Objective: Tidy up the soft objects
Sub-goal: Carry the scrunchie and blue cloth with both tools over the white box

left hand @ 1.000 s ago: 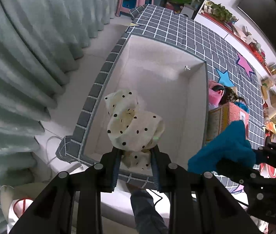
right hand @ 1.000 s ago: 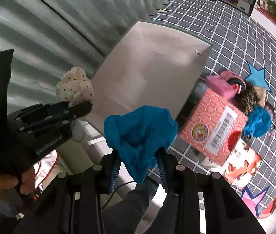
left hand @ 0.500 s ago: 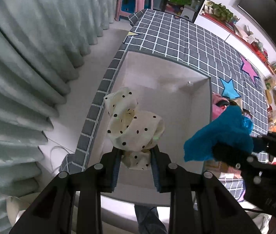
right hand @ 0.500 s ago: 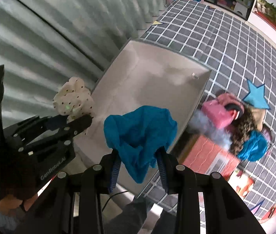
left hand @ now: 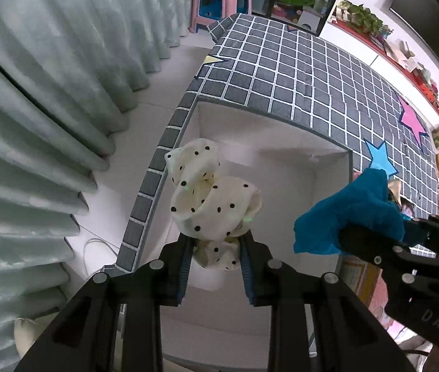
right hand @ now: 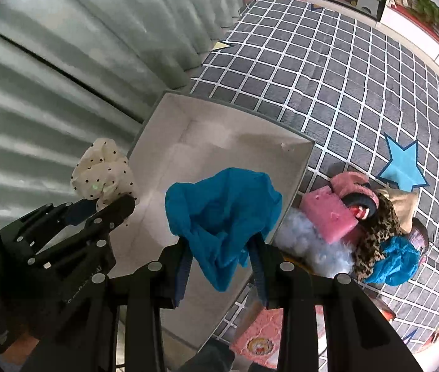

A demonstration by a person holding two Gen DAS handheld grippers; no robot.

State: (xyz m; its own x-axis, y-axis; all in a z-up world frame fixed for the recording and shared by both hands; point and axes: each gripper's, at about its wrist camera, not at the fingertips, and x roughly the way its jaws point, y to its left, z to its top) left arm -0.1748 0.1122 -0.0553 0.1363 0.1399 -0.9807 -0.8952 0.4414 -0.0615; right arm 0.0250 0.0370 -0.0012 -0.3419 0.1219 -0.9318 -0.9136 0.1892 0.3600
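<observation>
My left gripper (left hand: 216, 245) points down, shut on a cream scrunchie with black dots (left hand: 210, 198), which hangs over the left part of an open white box (left hand: 284, 179). My right gripper (right hand: 222, 248) is shut on a crumpled teal cloth (right hand: 222, 210) held above the same white box (right hand: 207, 142), near its right wall. In the left wrist view the teal cloth (left hand: 349, 214) and the right gripper's black frame show at the right. In the right wrist view the dotted scrunchie (right hand: 101, 173) shows at the left. The box's inside looks bare.
The box sits at the edge of a grey checked mat (right hand: 343, 62) with coloured stars. Right of the box lie a pink plush piece (right hand: 331, 217), pale blue fluff (right hand: 309, 245), a leopard-print cloth (right hand: 380, 229) and another teal cloth (right hand: 396, 260). Curtains (left hand: 49, 93) hang left. A pink stool (left hand: 219, 3) stands beyond.
Both grippers have carried their cloths forward over the white box. The box now fills more of the view beneath them, and the pink carton has slid out toward the lower edge.
</observation>
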